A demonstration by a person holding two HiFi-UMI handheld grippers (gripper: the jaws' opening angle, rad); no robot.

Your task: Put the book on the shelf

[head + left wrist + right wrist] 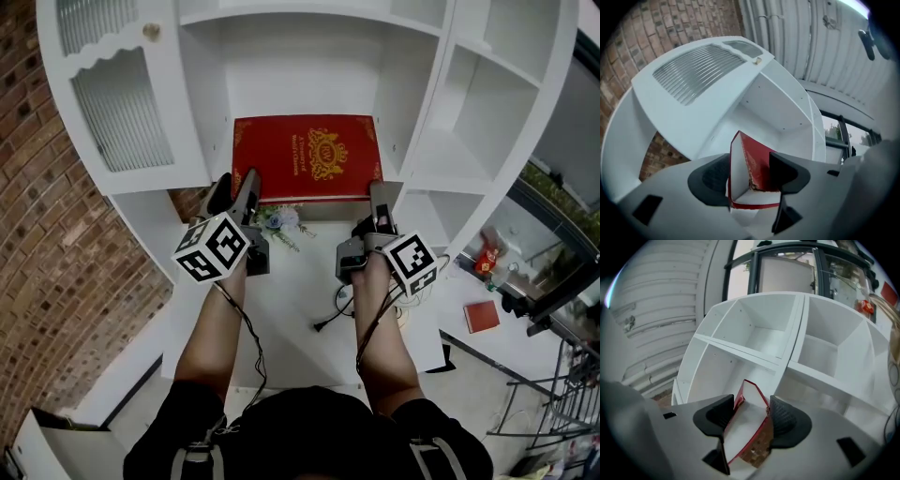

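The red hardcover book (pixel 307 155) sits in the middle compartment of the white wooden shelf unit (pixel 427 155), its near-left corner between the left gripper (pixel 242 187) jaws and its near-right corner between the right gripper (pixel 379 204) jaws; a ribbed-glass cabinet door (pixel 122 112) stands to the left, and a small bunch of flowers (pixel 281 221) lies nearer, between the grippers

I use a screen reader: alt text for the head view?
The left gripper and right gripper each clamp a lower corner of a red book with gold print, held at the middle bay of a white shelf. Below lie flowers and a cable; a brick wall at left.
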